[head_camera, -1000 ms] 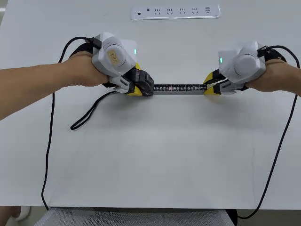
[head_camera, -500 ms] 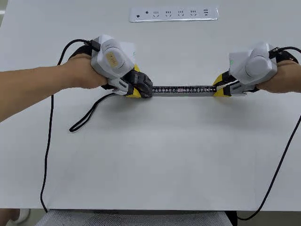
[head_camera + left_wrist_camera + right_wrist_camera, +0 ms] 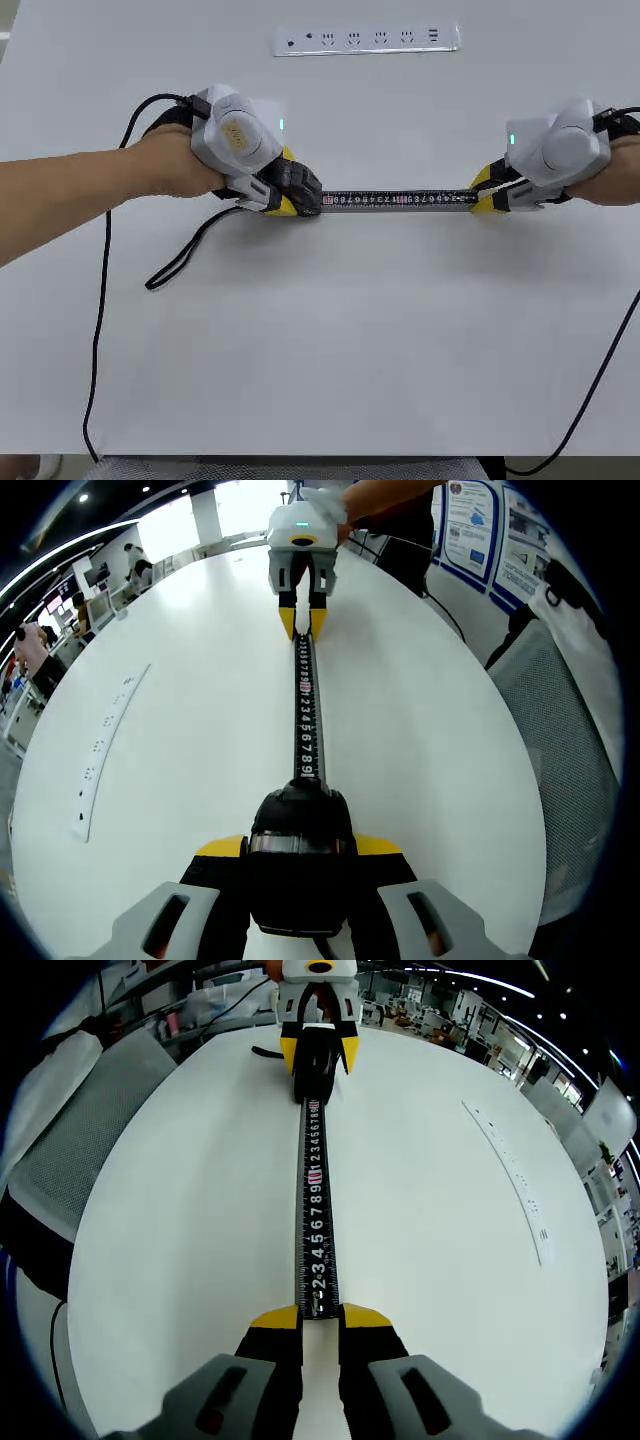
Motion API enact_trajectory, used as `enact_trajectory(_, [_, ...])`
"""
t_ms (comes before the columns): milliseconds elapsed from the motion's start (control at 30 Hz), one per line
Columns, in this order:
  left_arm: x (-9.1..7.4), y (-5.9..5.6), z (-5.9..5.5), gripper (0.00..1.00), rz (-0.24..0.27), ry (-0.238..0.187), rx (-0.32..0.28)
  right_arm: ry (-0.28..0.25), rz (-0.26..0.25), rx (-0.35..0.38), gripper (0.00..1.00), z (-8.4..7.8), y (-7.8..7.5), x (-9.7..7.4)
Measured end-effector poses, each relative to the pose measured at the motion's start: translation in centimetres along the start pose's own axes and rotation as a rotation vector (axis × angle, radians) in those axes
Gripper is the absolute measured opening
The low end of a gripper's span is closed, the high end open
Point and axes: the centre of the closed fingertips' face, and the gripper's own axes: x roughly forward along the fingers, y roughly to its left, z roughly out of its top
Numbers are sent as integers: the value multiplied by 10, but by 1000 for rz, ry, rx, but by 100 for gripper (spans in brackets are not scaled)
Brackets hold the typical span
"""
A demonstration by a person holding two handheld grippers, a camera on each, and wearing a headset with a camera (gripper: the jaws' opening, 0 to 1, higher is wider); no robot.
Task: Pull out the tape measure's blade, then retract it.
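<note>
Currently, left gripper (image 3: 284, 183) clamping tape measure case (image 3: 300, 855), right gripper (image 3: 485, 191) pinching extended blade (image 3: 400, 199) tip.

White table (image 3: 320, 330), power strip (image 3: 366, 39), mesh chair (image 3: 560, 750), wall posters (image 3: 478, 520)

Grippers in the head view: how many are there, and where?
2. The left gripper, at left, is shut on the tape measure's case; the right gripper, at right, is shut on the blade tip.
</note>
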Motion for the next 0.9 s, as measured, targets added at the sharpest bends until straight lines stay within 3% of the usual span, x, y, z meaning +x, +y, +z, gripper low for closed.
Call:
enact_trajectory(533, [0,0,0,35,-3,0,-1,7,-5,22,11,-20,-3,-12])
enact_trajectory(900, [0,0,1,35,-2,-4,1,12,-6,20,12,-22,-3,-11])
